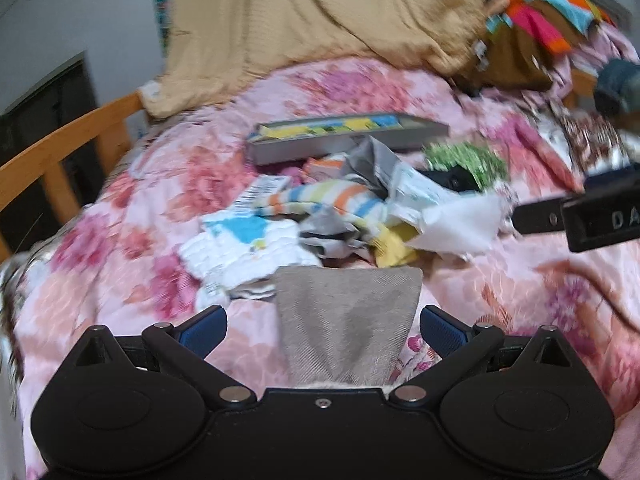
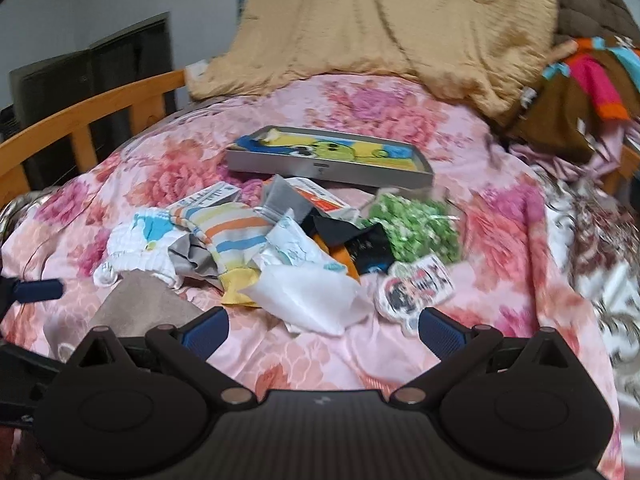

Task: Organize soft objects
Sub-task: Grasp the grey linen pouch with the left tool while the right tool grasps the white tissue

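Observation:
A pile of small soft items lies mid-bed: a striped sock [image 1: 320,200] [image 2: 236,232], a white ribbed cloth [image 1: 240,248] [image 2: 136,252], a white cloth [image 1: 456,224] [image 2: 308,296], a green patterned piece [image 1: 464,160] [image 2: 416,228] and a printed patch [image 2: 416,284]. A grey-brown cloth [image 1: 348,320] [image 2: 136,308] lies flat between the fingers of my open left gripper [image 1: 324,332], untouched by the pads. My right gripper [image 2: 324,332] is open and empty, just short of the white cloth; it shows in the left wrist view [image 1: 580,216].
A shallow grey tray [image 1: 344,136] [image 2: 328,156] with a colourful picture sits behind the pile on the pink floral bedspread [image 1: 120,280] [image 2: 500,320]. A tan blanket [image 1: 320,20] [image 2: 400,28] and colourful clothes [image 1: 540,32] [image 2: 580,88] are heaped at the back. A wooden bed rail [image 1: 60,148] [image 2: 80,120] runs along the left.

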Demonstrator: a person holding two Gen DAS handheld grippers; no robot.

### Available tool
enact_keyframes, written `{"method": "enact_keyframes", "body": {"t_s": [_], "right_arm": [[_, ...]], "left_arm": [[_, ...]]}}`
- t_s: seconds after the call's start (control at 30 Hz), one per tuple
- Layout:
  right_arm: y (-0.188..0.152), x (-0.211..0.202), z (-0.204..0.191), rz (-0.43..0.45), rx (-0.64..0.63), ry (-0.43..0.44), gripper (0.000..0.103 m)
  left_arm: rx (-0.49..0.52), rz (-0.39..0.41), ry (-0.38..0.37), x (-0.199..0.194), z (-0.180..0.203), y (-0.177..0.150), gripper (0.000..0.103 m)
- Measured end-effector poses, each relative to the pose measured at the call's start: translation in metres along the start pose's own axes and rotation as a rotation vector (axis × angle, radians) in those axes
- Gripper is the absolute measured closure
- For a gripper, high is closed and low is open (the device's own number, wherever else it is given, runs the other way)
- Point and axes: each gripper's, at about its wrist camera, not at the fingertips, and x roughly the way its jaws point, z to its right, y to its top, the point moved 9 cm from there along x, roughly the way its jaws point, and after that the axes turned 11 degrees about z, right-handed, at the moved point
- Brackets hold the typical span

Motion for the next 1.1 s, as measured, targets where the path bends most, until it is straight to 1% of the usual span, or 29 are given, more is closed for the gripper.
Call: {"method": "enact_keyframes", "body": {"t_s": [0.13, 0.23, 0.33, 0.4, 0.5, 0.63, 0.7, 0.77, 0.83, 0.87, 0.93, 1.0, 1.07, 1.1], "right_arm": [[0.003, 0.011, -0.003, 0.034, -0.025, 0.063, 0.0], [0.003, 0.026, -0.001, 0.017, -0.041, 0.092, 0.0], [-0.003, 0.044, 0.004, -0.006, -0.056, 0.1, 0.0], [-0.008, 0.055, 0.005, -0.01, -0.06, 0.108, 0.001], [-0.014, 0.065, 0.005, 0.013, -0.091, 0.096, 0.003], [-0.022, 0.072, 0.0, 0.014, -0.144, 0.092, 0.005], [-0.025, 0.076, -0.001, 0.009, -0.162, 0.084, 0.008], [-0.029, 0.079, -0.002, 0.001, -0.172, 0.079, 0.011], [-0.032, 0.082, -0.003, -0.001, -0.187, 0.069, 0.015], [-0.034, 0.084, -0.004, -0.003, -0.194, 0.065, 0.018], [-0.037, 0.087, -0.004, -0.011, -0.196, 0.066, 0.02], [-0.038, 0.088, -0.005, -0.016, -0.188, 0.072, 0.022], [-0.04, 0.09, -0.005, -0.016, -0.183, 0.072, 0.027], [-0.04, 0.09, -0.005, -0.016, -0.182, 0.072, 0.029]], "left_arm": [[0.077, -0.066, -0.061, 0.02, 0.008, -0.007, 0.001], [0.145, -0.086, -0.107, 0.033, 0.012, -0.007, 0.001], [0.155, -0.131, -0.152, 0.043, 0.012, -0.01, 0.001], [0.144, -0.157, -0.175, 0.05, 0.01, -0.012, 0.002], [0.114, -0.189, -0.208, 0.057, 0.007, -0.014, 0.007], [0.015, -0.227, -0.229, 0.062, 0.0, -0.02, 0.01], [-0.033, -0.233, -0.233, 0.061, -0.004, -0.023, 0.013], [-0.06, -0.235, -0.235, 0.06, -0.006, -0.025, 0.015], [-0.076, -0.232, -0.232, 0.058, -0.007, -0.023, 0.024], [-0.088, -0.232, -0.226, 0.057, -0.008, -0.022, 0.026], [-0.122, -0.235, -0.219, 0.056, -0.009, -0.021, 0.038], [-0.153, -0.244, -0.224, 0.056, -0.009, -0.02, 0.045], [-0.172, -0.249, -0.219, 0.056, -0.009, -0.019, 0.05], [-0.186, -0.25, -0.213, 0.056, -0.01, -0.018, 0.055]]}}
